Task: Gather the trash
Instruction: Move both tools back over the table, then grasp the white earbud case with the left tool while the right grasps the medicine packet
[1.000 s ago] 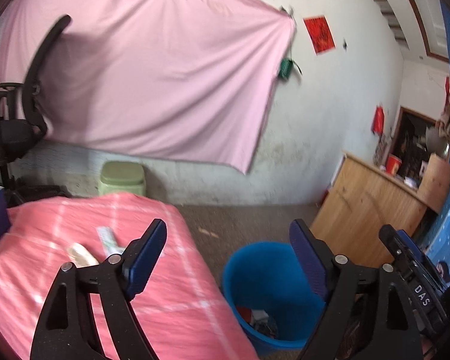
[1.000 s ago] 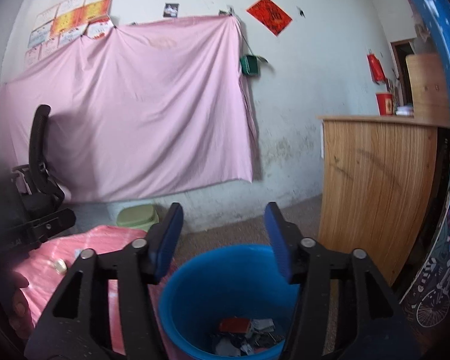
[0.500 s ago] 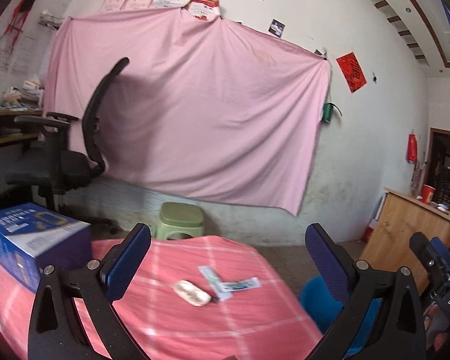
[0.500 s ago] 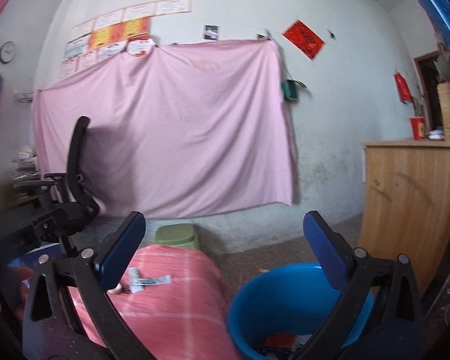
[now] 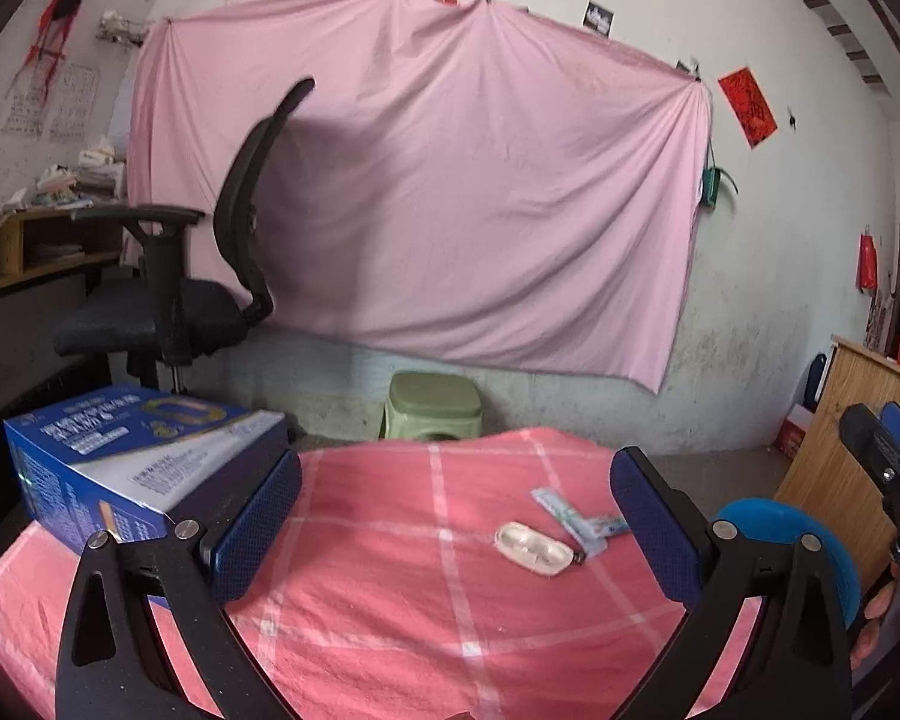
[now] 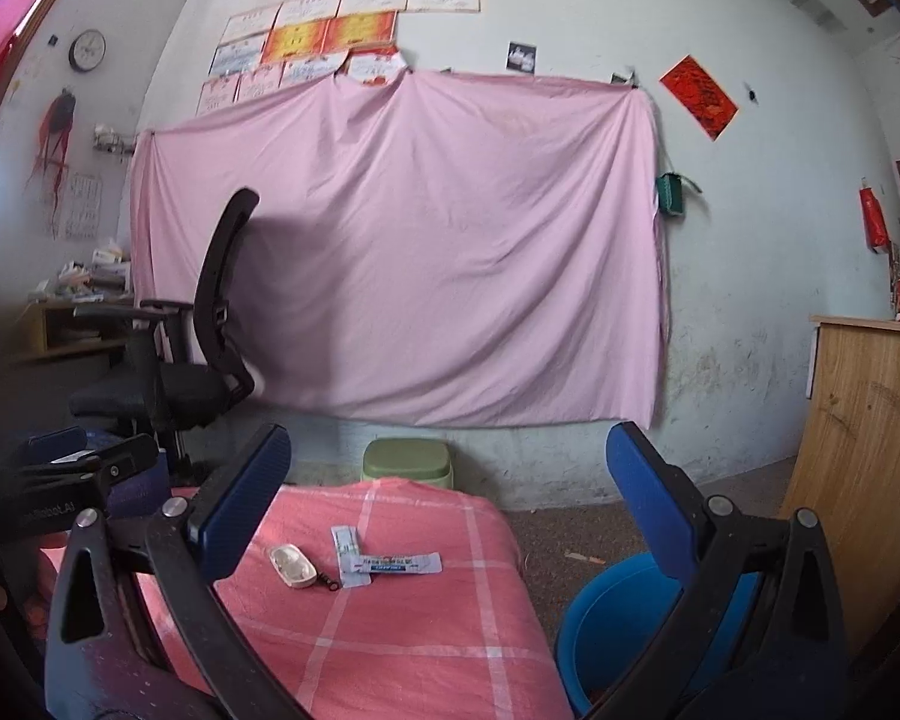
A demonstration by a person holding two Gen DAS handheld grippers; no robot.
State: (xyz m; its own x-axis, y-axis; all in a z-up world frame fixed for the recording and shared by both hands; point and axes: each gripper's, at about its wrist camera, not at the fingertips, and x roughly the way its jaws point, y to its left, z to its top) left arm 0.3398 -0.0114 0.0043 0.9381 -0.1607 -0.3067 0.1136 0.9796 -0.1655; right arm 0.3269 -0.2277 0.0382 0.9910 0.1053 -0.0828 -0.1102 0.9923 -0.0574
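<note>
We held both grippers, left [image 5: 455, 531] and right [image 6: 448, 495], fingers apart and empty. Wrappers [image 6: 384, 562] and a white case [image 6: 293, 565] remained on the counter [image 6: 390, 648]; bin [image 6: 618, 624] waited beside.

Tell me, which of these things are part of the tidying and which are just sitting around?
For the job:
white case
two wrappers
blue bin
left gripper and right gripper, both with jaws wide apart

Just lying about:
blue box
green stool
office chair
pink sheet

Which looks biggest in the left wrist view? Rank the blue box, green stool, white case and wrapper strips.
1. blue box, though it sits nearest the camera.
2. green stool.
3. white case and wrapper strips: too alike to rank.
</note>
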